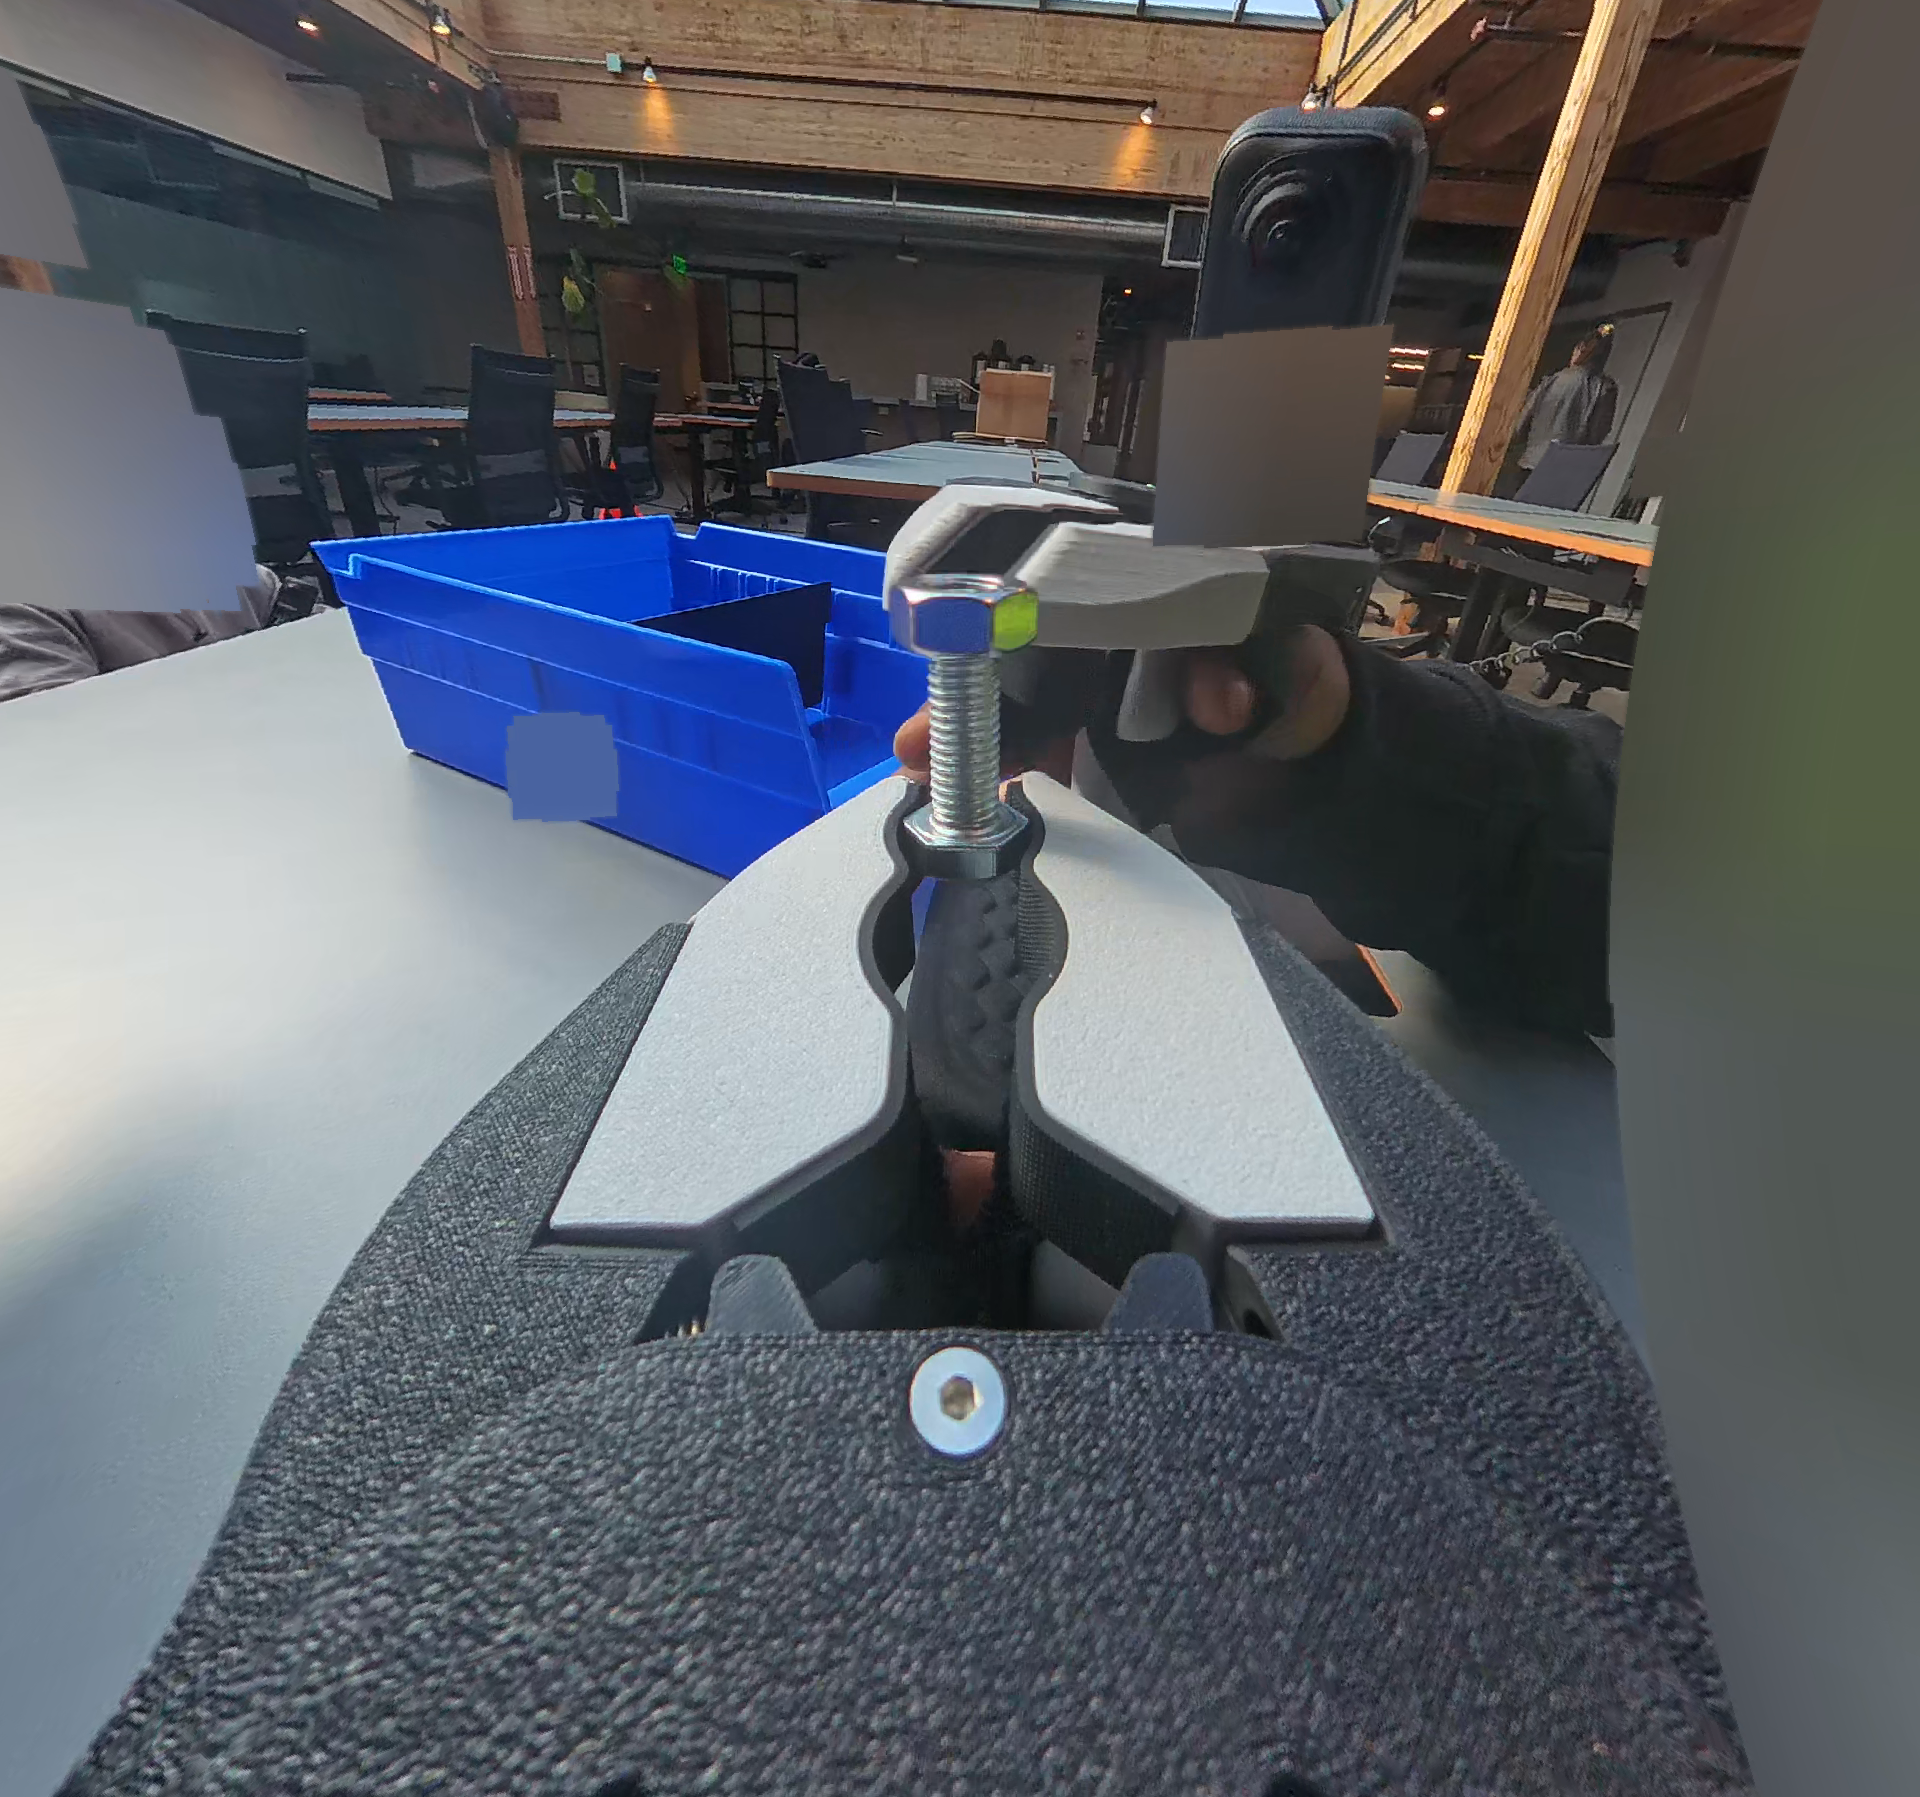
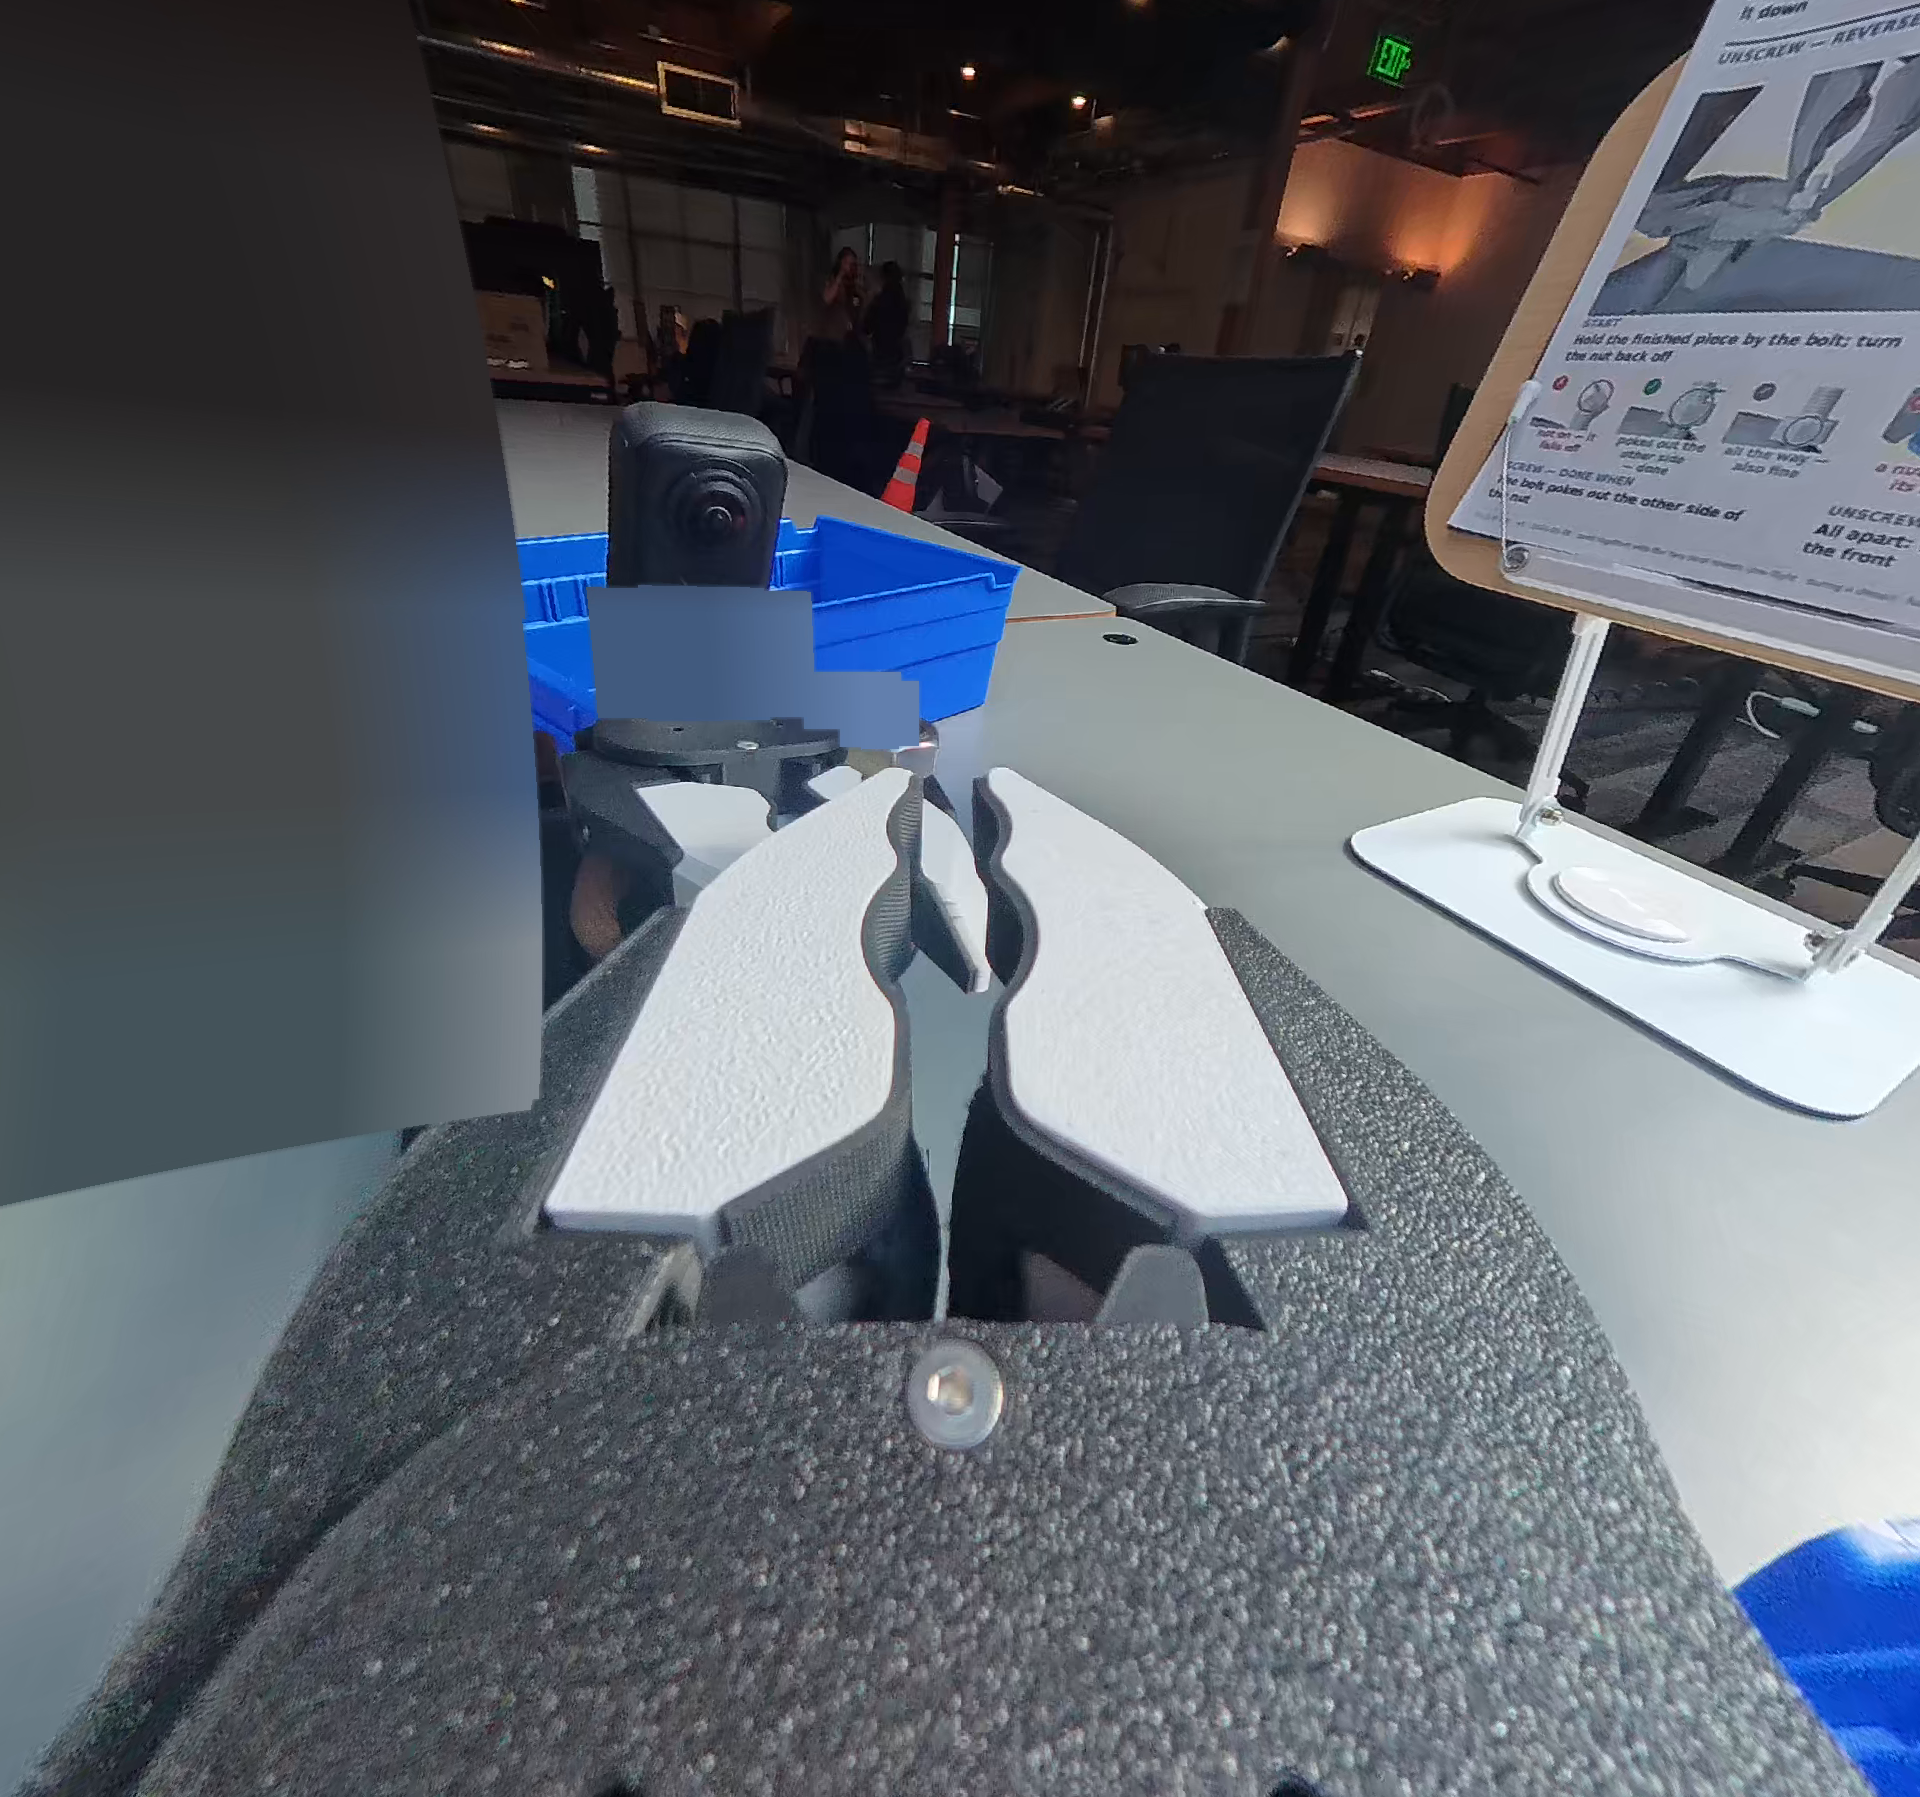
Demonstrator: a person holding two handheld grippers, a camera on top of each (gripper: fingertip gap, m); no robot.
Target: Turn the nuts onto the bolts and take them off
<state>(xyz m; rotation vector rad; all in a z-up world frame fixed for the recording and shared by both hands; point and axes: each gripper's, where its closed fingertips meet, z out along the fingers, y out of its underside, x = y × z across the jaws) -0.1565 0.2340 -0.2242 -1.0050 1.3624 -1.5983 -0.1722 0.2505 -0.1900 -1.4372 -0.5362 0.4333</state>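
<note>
A silver bolt stands upright with its threaded shaft up. My left gripper is shut on its hex head. A silver nut sits at the top of the shaft. My right gripper comes in from the right, held by a black-gloved hand, with its tips at the nut's top and right side. In the right wrist view the right gripper shows only a narrow slit with nothing in it. An edge of the nut shows just past its left tip.
A blue bin with a black divider stands on the grey table behind the bolt, and also shows in the right wrist view. A white stand with an instruction sheet is at the right. Another blue object is at the near right. Left and right tips are no more than a few centimetres apart.
</note>
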